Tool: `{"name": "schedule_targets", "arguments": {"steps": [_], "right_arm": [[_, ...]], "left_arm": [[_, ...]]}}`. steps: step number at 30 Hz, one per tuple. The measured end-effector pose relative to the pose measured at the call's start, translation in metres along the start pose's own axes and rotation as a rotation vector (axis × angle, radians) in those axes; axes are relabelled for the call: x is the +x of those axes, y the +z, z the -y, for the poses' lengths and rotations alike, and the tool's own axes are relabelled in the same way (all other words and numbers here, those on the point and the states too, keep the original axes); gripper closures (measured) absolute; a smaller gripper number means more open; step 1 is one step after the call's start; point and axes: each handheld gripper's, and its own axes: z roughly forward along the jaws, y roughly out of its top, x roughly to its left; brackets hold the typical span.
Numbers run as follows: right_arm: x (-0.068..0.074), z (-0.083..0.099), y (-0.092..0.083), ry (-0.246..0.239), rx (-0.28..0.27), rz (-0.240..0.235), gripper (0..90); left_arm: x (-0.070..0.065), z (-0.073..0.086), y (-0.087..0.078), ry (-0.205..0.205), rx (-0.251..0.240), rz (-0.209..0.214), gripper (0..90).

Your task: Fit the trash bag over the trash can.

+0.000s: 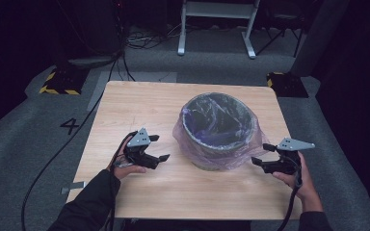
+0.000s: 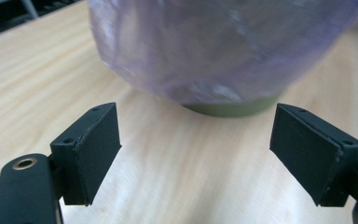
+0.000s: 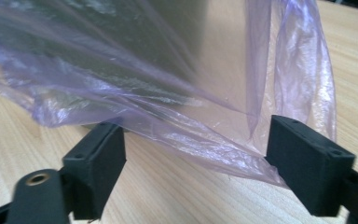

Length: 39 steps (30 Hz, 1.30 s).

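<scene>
A round grey bin (image 1: 220, 144) lined with a thin purple plastic bag (image 1: 183, 134) stands on the wooden table (image 1: 139, 101), right of its middle. The bag's edge hangs loosely over the rim and down the outside. My left gripper (image 1: 160, 147) hovers just left of the bin, open, with only bare table between its pads (image 2: 98, 149). The bag (image 2: 214, 46) and the bin's base (image 2: 233, 108) lie right ahead of it. My right gripper (image 1: 261, 154) is at the bin's right side, open. A loose fold of the bag (image 3: 168, 121) hangs just beyond its pads (image 3: 303, 163), which do not press on it.
The table is small and square, with its front edge (image 1: 197, 214) close to the person's forearms. Grey carpet surrounds it, with cables (image 1: 53, 159) trailing at the left and a white stand (image 1: 217, 24) at the back.
</scene>
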Motion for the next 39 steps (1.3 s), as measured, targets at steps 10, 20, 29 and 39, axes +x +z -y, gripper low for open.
{"name": "schedule_targets", "arguments": {"steps": [10, 20, 29, 39], "right_arm": [[0.002, 0.004, -0.027, -0.052, -0.062, 0.073, 19.0], [0.0, 0.004, -0.049, -0.054, -0.082, 0.128, 20.9], [0.011, -0.026, -0.063, -0.069, -0.173, 0.147, 19.3], [0.037, -0.092, -0.063, -0.17, -0.181, 0.09, 20.4]], "left_arm": [[-0.016, 0.028, -0.012, 0.009, 0.125, -0.057, 16.3], [-0.018, 0.049, -0.021, -0.032, 0.161, -0.06, 16.1], [-0.023, 0.059, -0.018, -0.026, 0.216, -0.059, 15.9], [-0.025, 0.064, -0.019, -0.045, 0.233, -0.059, 15.8]]}}
